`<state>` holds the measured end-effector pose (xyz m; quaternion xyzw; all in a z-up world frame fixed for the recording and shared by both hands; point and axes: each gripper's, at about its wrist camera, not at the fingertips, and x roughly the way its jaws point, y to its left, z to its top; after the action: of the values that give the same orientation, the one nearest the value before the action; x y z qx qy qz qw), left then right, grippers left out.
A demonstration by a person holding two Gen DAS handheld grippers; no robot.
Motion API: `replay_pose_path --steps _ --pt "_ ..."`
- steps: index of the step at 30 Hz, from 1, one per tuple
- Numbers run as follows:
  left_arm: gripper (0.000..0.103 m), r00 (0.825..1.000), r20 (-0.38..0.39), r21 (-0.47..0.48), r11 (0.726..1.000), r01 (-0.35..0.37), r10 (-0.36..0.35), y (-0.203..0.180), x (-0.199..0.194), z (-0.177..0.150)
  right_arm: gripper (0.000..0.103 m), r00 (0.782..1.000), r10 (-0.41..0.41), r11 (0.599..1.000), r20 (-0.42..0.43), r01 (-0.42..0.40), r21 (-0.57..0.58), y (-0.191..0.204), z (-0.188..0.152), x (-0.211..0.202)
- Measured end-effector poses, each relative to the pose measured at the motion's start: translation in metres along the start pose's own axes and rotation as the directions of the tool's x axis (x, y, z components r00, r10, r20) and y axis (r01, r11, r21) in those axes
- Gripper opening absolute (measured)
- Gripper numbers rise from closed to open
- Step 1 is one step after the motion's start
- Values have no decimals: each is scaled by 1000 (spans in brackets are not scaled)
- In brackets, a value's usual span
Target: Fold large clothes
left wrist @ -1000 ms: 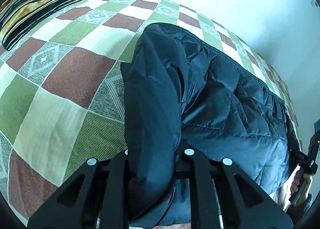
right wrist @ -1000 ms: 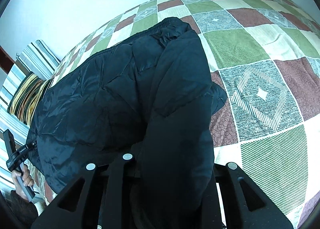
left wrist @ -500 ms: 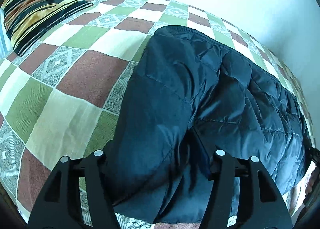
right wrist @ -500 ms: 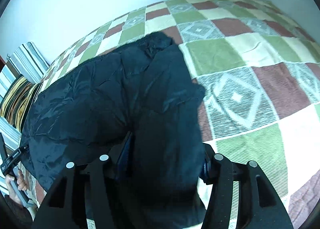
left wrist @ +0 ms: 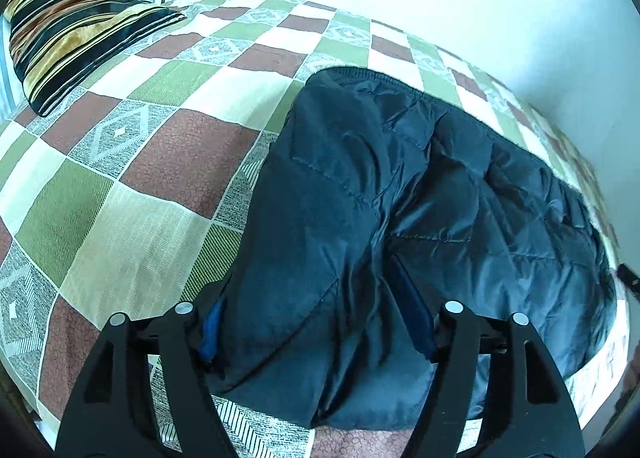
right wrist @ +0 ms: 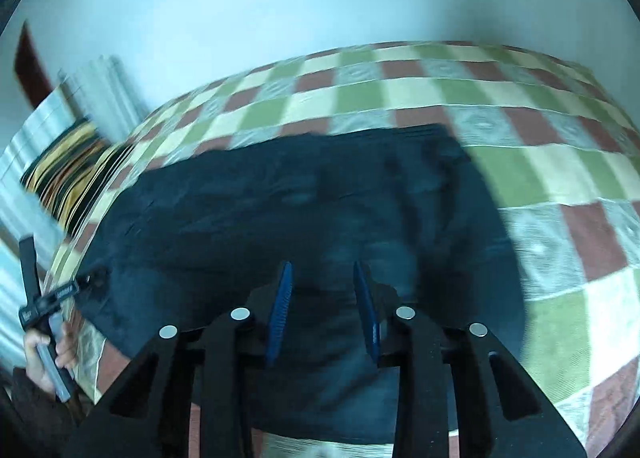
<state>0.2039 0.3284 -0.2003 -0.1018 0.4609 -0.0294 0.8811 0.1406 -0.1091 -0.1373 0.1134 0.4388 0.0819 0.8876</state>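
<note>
Two sets of tongs hover over a dark quilted jacket (left wrist: 420,194) lying folded near the front edge of a bed (left wrist: 152,162) with a checkered cover. Left tongs (left wrist: 320,332) have just spread wide, jacket fabric loose between them. Right tongs (right wrist: 322,312) have been narrowing, gripping nothing. Released, the puffy folded flap could spring open, undoing the fold.

The left wrist view is taken from just above the near edge of the bed (left wrist: 132,194), angled downward, with the jacket (left wrist: 400,198) filling the centre and lower right and a pillow (left wrist: 76,26) at upper left. The right wrist view, blurred, is taken from higher, facing the same jacket (right wrist: 280,218). Jacket, bed and pillow (right wrist: 68,178) are shared by both.
</note>
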Motion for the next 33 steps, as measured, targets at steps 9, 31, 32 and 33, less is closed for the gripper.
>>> replay_pose_path --steps 9,31,32,33 --pt "76 999 19 9 999 -45 44 9 -9 11 23 999 -8 993 -38 4 -119 81 9 42" --pt "81 1000 -24 56 998 -15 16 3 29 26 21 982 -161 980 -96 148 -132 105 -15 109" --pt "81 1000 -26 57 998 -13 14 2 30 27 21 982 -162 980 -93 149 -132 105 -15 109" --pt "81 999 -29 60 998 -13 15 1 31 28 21 982 -165 979 -88 153 -135 105 -16 108"
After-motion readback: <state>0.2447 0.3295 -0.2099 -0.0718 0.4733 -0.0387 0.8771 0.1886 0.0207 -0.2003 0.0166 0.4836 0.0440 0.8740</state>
